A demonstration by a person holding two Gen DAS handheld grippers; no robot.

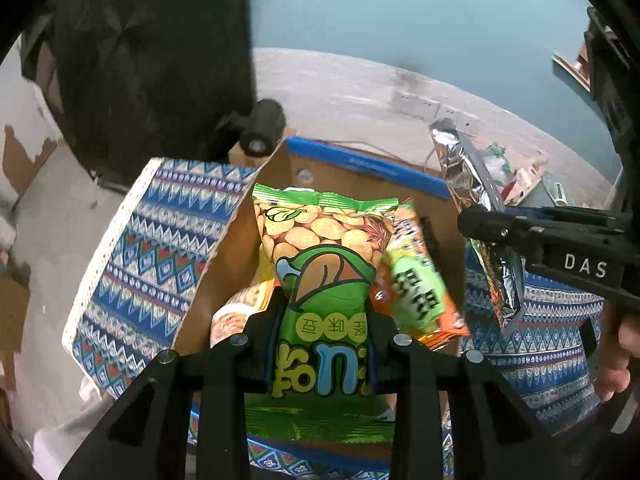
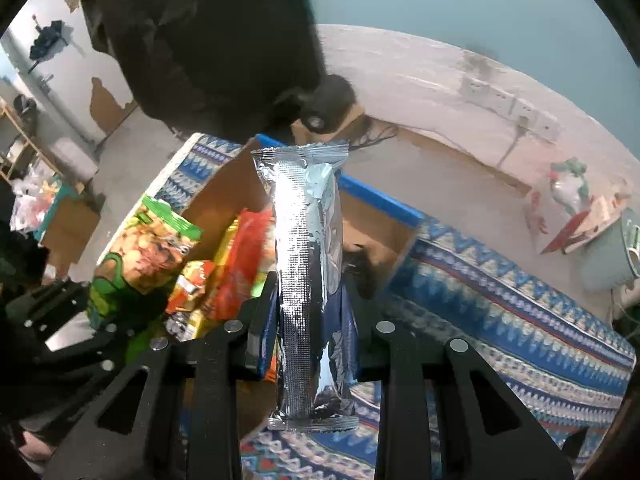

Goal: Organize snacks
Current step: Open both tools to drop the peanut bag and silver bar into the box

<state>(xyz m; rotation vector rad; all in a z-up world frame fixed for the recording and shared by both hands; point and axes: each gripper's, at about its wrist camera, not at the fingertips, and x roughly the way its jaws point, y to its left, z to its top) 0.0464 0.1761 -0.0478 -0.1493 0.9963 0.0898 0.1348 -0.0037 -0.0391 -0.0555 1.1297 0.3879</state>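
Both jaws clamped on snack packets (image 1: pixel 326 280).

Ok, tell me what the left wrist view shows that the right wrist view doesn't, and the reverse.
Left wrist only: the front print of the green snack bag, clamped in the left gripper, and the DAS label on the right gripper. Right wrist only: the full silver packet held upright in the right gripper, plus the wall sockets. Both show the patterned box, the orange snack packs inside it, and both held packets.
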